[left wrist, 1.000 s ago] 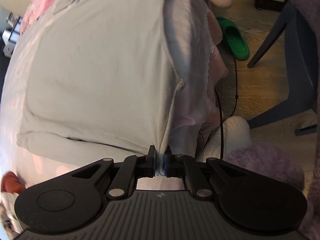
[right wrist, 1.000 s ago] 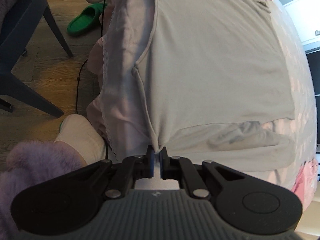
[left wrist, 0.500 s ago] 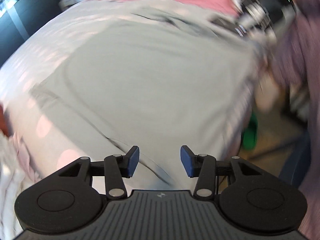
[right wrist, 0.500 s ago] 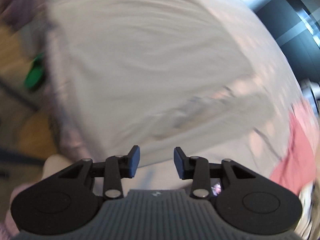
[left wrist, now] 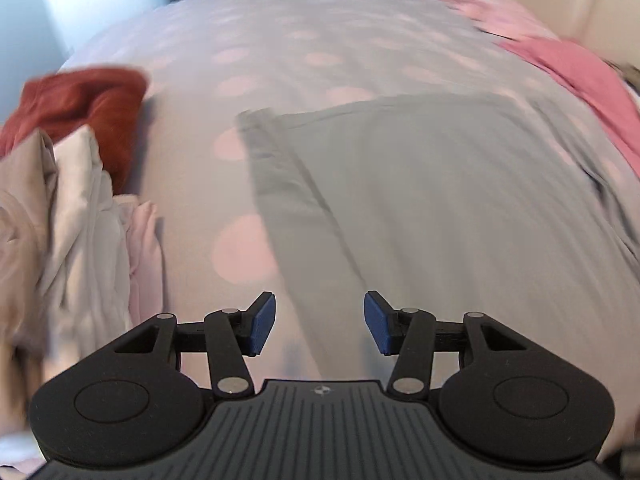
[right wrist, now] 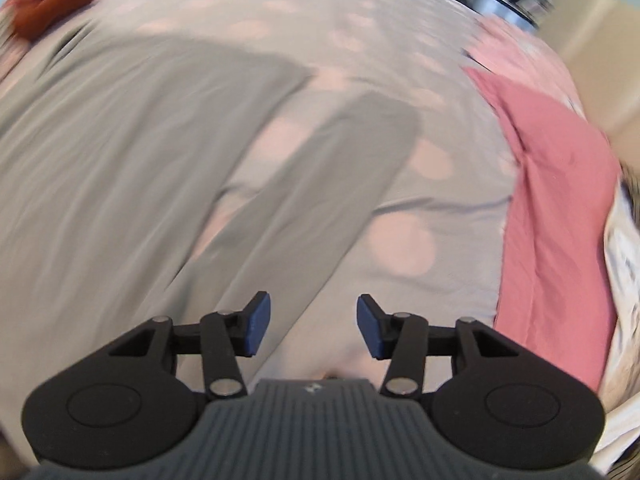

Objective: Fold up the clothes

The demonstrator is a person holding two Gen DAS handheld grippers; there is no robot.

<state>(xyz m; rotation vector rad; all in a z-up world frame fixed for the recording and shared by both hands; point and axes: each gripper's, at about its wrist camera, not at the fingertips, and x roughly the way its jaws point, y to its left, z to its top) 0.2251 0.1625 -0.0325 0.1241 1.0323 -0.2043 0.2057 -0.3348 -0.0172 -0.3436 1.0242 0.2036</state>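
At the far left of the bed (left wrist: pixel 304 28), a heap of pale clothes (left wrist: pixel 72 216) with a rust-red garment (left wrist: pixel 88 100) on top sits bunched well clear of the middle, probably parked there to wait its turn so the working area stays free. Next to the right, the grey top (left wrist: pixel 420 184) lies spread flat on the dotted cover, which suits folding: a smoothed garment gives clean edges to fold along. The left gripper (left wrist: pixel 319 322) hangs over its left sleeve and side with jaws opening and nothing between the pads, so it has no hold on the cloth. In the right wrist view the right sleeve (right wrist: pixel 320 200) angles away from the body, likely the part to be folded in. The right gripper (right wrist: pixel 313 328) hovers above that sleeve, jaws likewise opening and empty. Farthest right, a pink garment (right wrist: pixel 560 208) lies along the bed's edge, beside the grey top but apart from it.
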